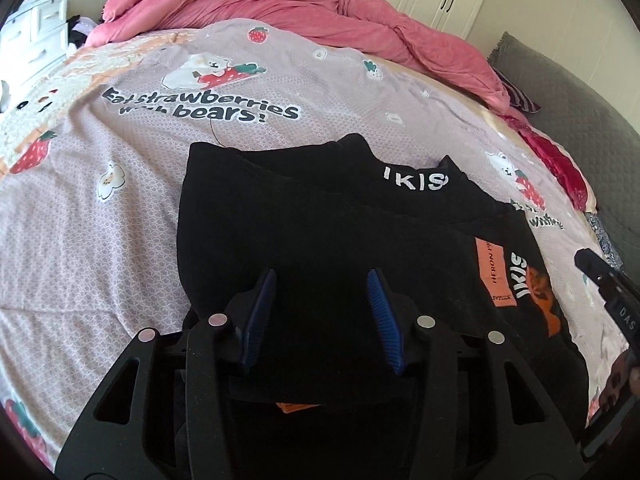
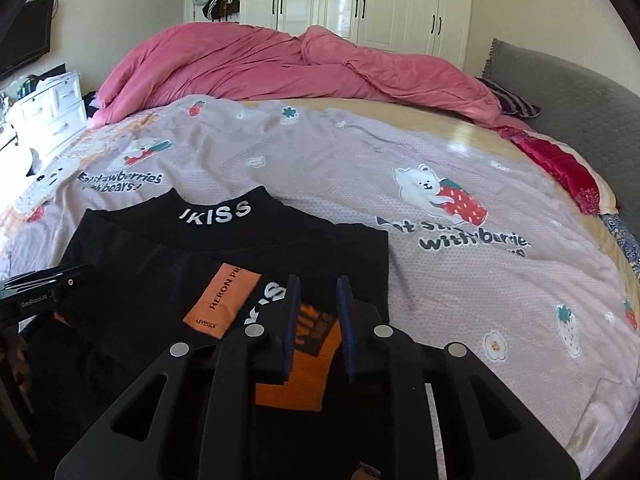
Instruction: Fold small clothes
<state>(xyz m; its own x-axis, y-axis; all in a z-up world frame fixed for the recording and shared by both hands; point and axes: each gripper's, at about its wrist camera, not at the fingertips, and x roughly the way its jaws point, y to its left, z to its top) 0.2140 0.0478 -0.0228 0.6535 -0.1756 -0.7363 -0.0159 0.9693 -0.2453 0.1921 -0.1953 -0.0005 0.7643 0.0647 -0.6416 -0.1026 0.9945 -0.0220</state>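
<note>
A small black garment (image 1: 320, 220) with white "IKISS" lettering and an orange patch (image 1: 490, 272) lies partly folded on the bed; it also shows in the right wrist view (image 2: 224, 256). My left gripper (image 1: 324, 280) is open just above the garment's near left part, with black cloth between its blue pads but not pinched. My right gripper (image 2: 318, 288) hovers over the garment's orange print (image 2: 312, 336), its pads narrowly apart with nothing clamped. Each gripper's body shows at the edge of the other view.
The pink strawberry-and-bear bedsheet (image 2: 440, 208) covers the bed. A rumpled pink duvet (image 2: 300, 68) lies at the far side. A grey cushion (image 2: 580, 96) and red cloth (image 2: 560, 164) sit at right. White drawers (image 2: 48, 108) stand at left, wardrobes (image 2: 360, 0) behind.
</note>
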